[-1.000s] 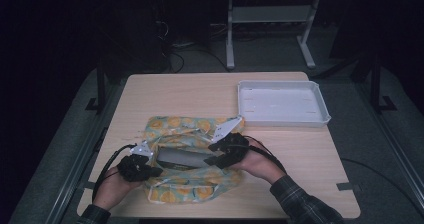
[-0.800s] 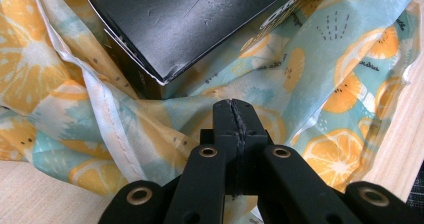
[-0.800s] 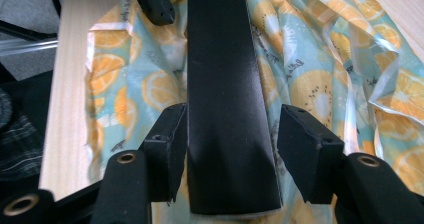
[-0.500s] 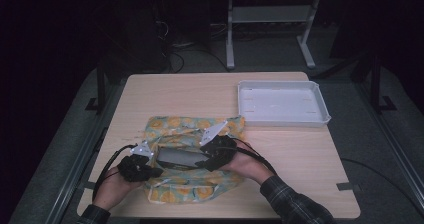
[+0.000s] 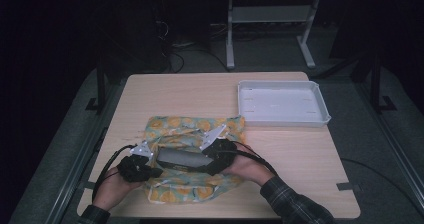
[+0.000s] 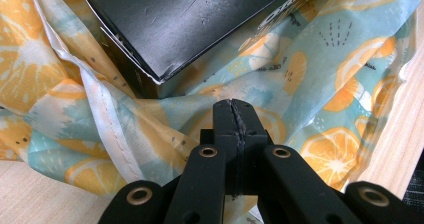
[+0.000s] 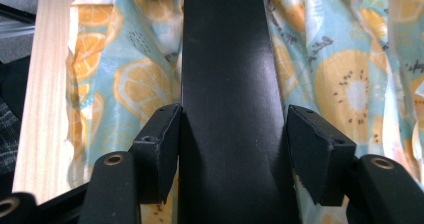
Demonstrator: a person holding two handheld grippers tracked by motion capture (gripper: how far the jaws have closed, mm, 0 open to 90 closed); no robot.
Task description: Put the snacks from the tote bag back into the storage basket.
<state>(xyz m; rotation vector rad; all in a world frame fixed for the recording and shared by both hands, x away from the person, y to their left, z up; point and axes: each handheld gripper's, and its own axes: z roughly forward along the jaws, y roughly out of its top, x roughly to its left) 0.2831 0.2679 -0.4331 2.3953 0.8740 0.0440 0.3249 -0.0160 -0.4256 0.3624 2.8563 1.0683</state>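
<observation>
The right gripper (image 7: 233, 151) straddles a black box (image 7: 227, 74) — the left pad touches its side, the right pad stands just clear, the jaws having just been opening. Under it lies a fruit-print cloth (image 7: 345, 84); the table (image 7: 45, 84) shows at left.

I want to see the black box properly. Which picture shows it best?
The high view: the whole black box lies on the fruit-print cloth. The left gripper view gives one dented corner; the right gripper view gives a narrow strip.

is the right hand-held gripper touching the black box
Cannot tell. In the right gripper view the black box sits between the right hand-held gripper jaws; one side looks flush, the other gapped.
</observation>
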